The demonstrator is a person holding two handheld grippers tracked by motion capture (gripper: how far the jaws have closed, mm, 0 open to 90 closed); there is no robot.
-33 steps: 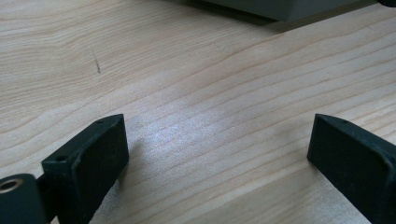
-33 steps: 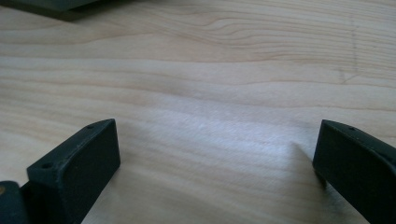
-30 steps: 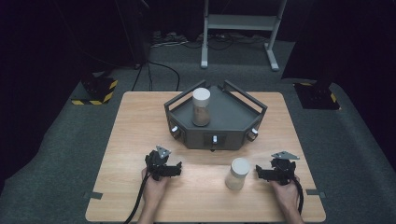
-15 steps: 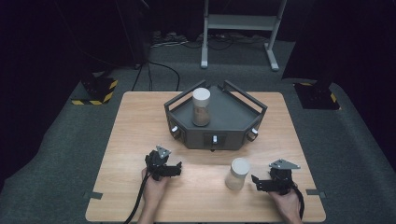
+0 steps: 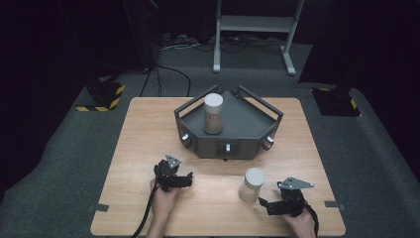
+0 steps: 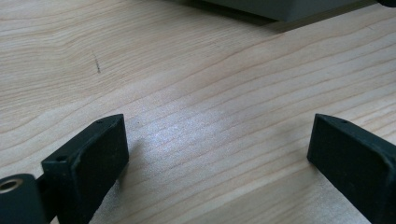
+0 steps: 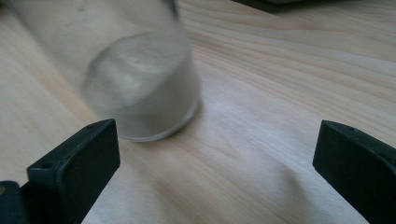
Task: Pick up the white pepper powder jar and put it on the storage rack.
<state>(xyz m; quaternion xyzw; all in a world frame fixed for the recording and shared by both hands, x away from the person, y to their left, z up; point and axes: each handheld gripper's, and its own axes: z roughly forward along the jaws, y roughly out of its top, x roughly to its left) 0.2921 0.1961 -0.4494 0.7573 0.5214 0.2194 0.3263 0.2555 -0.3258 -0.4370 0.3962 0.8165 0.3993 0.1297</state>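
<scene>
A white-capped jar (image 5: 253,184) with pale powder stands upright on the wooden table (image 5: 148,129), near the front right. My right gripper (image 5: 262,204) lies just right of and behind it, open, jaws wide apart. In the right gripper view the jar (image 7: 140,84) sits ahead of the left jaw, outside the gap between the fingers (image 7: 79,163). A second jar (image 5: 213,113) stands on the dark tray (image 5: 247,121) at the table's middle back. My left gripper (image 5: 187,179) rests open at the front left, with bare wood between its fingers (image 6: 88,158).
The dark angular tray has raised rails and several knobs (image 5: 228,148) on its front face. Beyond the table are a metal stand (image 5: 255,25), floor cables and yellow-black striped blocks (image 5: 101,96).
My right gripper has slid toward the table's front edge and slightly left, closer to the front jar. The left gripper and both jars have stayed put.
</scene>
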